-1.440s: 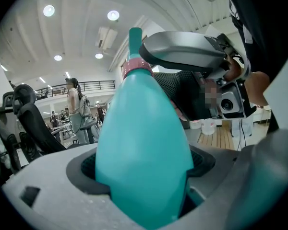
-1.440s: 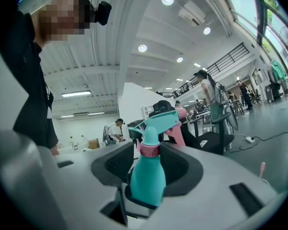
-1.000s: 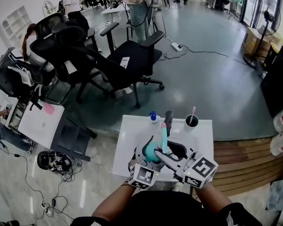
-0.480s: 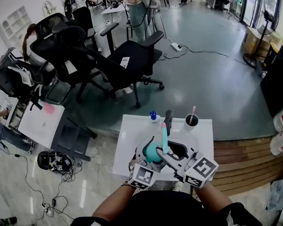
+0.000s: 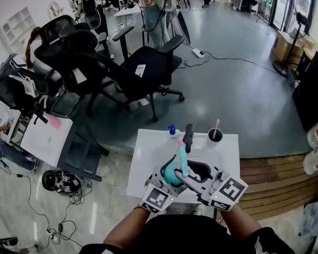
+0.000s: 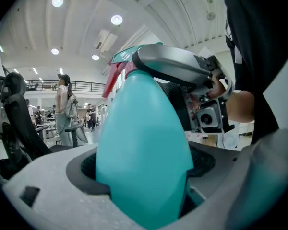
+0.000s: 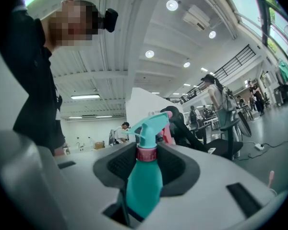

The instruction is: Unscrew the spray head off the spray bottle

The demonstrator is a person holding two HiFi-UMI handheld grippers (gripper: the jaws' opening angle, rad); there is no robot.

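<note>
Clamps the spray bottle [image 6: 144, 147] in the left claw [image 5: 167, 174], clear of the surface [image 5: 147, 151], to stop it spinning, and has just closed the right claw [image 7: 148, 163] onto the pink collar [image 7: 146, 153] below the spray head [image 7: 151, 123] for twisting.

**Spray bottle** [image 6: 144, 152]: teal, opaque, with a rounded body that narrows toward the neck. It is held off the table, roughly upright. The body fills the gap between the jaws of the left gripper [image 5: 167, 174], with both pads pressing on its sides.

**Spray head** [image 7: 151, 126]: teal nozzle housing, pink trigger [image 7: 167, 132] and 1 pink threaded collar [image 7: 146, 153]. The collar is seated on the bottle neck. The collar and bottle shoulder lie between the jaws of the right gripper [image 5: 186, 169]. These jaws have just been closing, and their 2 dark pads meet the collar on either side. The nozzle projects above these jaws.
</note>
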